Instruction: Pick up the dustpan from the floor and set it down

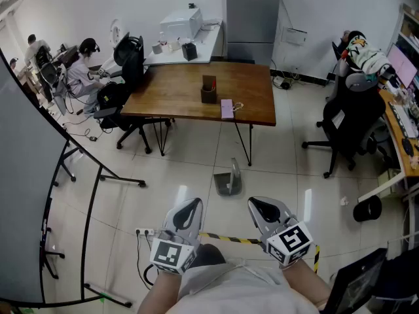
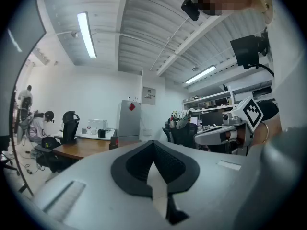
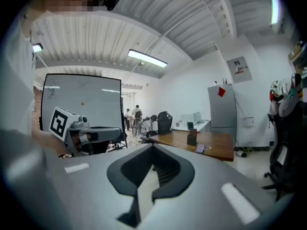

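The grey dustpan [image 1: 228, 180] rests on the tiled floor in front of the wooden table [image 1: 177, 91], with its handle sticking up. In the head view my left gripper [image 1: 195, 205] and right gripper [image 1: 257, 205] are held side by side at the bottom, a short way back from the dustpan and apart from it. Both have their jaws together and hold nothing. The left gripper view looks level across the room over its shut jaws [image 2: 153, 143]; the dustpan is hidden there. The right gripper view shows shut jaws [image 3: 153, 148] and the table [image 3: 211, 145] beyond.
A black office chair [image 1: 350, 120] and a black bin [image 1: 368, 209] stand at the right. A whiteboard on a black frame [image 1: 65, 195] fills the left. A power strip [image 1: 145, 231] and striped tape [image 1: 229, 239] lie near my feet. People sit at desks far left [image 1: 82, 70].
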